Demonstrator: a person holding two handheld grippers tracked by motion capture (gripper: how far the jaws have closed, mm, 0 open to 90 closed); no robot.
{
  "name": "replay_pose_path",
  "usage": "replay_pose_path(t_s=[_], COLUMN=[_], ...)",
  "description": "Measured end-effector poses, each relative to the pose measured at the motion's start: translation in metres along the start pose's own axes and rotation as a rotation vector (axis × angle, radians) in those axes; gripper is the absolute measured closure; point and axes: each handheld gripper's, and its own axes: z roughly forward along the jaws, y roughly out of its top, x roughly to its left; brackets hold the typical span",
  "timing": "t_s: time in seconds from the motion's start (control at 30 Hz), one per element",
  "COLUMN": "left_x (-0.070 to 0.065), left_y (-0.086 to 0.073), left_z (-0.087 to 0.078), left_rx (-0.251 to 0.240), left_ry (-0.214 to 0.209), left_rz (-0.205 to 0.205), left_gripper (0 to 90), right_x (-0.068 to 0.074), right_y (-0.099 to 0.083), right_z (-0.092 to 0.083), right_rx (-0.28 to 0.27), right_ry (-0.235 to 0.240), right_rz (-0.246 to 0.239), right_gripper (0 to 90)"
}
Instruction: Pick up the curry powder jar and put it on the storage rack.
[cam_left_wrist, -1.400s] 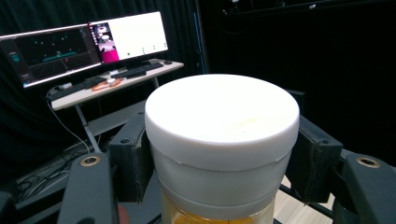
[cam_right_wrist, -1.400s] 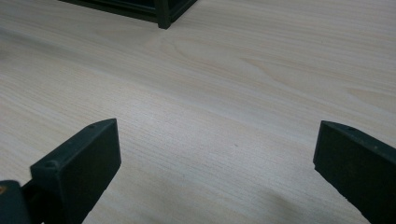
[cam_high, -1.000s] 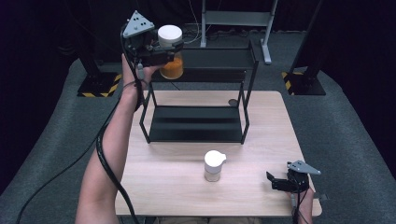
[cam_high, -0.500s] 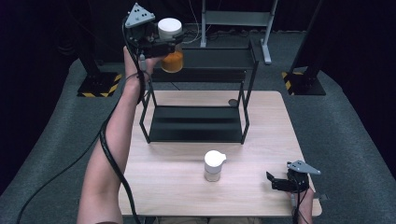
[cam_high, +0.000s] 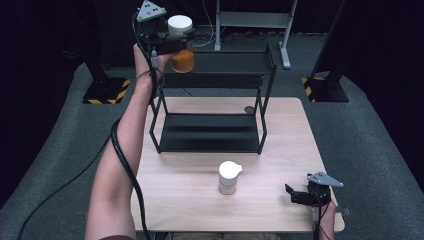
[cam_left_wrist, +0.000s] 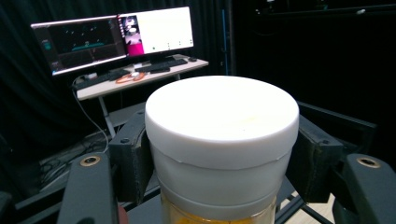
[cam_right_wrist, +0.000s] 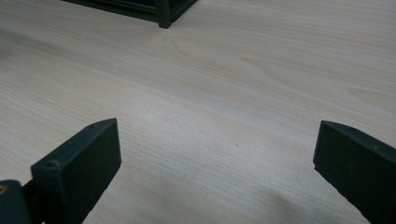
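Observation:
My left gripper (cam_high: 170, 42) is shut on a jar (cam_high: 183, 59) with a white lid and orange contents. It holds the jar in the air over the left end of the black rack's top shelf (cam_high: 225, 62). In the left gripper view the jar (cam_left_wrist: 222, 140) stands upright between the two pads (cam_left_wrist: 133, 154), which press on it just under the lid. My right gripper (cam_high: 296, 195) rests low at the table's front right corner. Its jaws stand wide apart over bare wood (cam_right_wrist: 217, 158) with nothing between them.
A two-level black rack (cam_high: 210, 132) stands at the back of the wooden table (cam_high: 280, 150). A small white lidded jar (cam_high: 228, 177) stands in front of it. A small dark round thing (cam_high: 248, 109) lies behind the rack's right leg. A desk with monitors (cam_left_wrist: 116, 35) stands beyond.
My left hand has carried the orange jar a little higher and farther away, over the rack's top shelf. The right gripper has stayed in place.

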Motion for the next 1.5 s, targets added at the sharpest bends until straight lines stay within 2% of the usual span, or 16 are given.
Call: replay_pose_path(t_s=[0.1, 0.2, 0.33, 0.43, 0.67, 1.13, 1.27, 1.4, 1.5], left_x=[0.0, 0.003, 0.001, 0.002, -0.001, 0.003, 0.007, 0.005, 0.008], left_y=[0.001, 0.0, 0.0, -0.002, -0.007, -0.012, -0.018, -0.02, -0.022], left_z=[0.005, 0.009, 0.017, 0.021, 0.029, 0.044, 0.043, 0.044, 0.043], left_rx=[0.007, 0.005, 0.024, 0.03, 0.02, 0.046, 0.029, 0.023, 0.017], left_ry=[0.013, 0.006, 0.025, 0.03, 0.059, 0.077, 0.071, 0.076, 0.067], left_rz=[-0.003, -0.025, -0.015, -0.025, -0.03, -0.064, -0.102, -0.094, -0.105], left_gripper=[33.6, 33.6, 33.6, 33.5, 33.6, 33.5, 33.6, 33.5, 33.5], right_x=[0.0, 0.0, 0.0, 0.0, -0.001, 0.0, 0.0, 0.0, 0.0], right_y=[0.0, 0.0, -0.001, -0.001, -0.001, -0.002, -0.002, -0.002, -0.003], right_z=[0.0, 0.0, -0.001, -0.001, -0.001, -0.001, -0.001, -0.001, -0.001], right_rx=[-0.003, -0.001, -0.005, -0.007, -0.007, -0.012, -0.013, -0.013, -0.017], right_ry=[0.0, 0.001, 0.001, 0.001, 0.005, 0.002, 0.003, 0.003, 0.001], right_rz=[-0.001, -0.001, -0.002, -0.001, -0.002, -0.004, -0.005, -0.005, -0.005], right_gripper=[0.0, 0.0, 0.0, 0.0, 0.0, 0.0, 0.0, 0.0, 0.0])
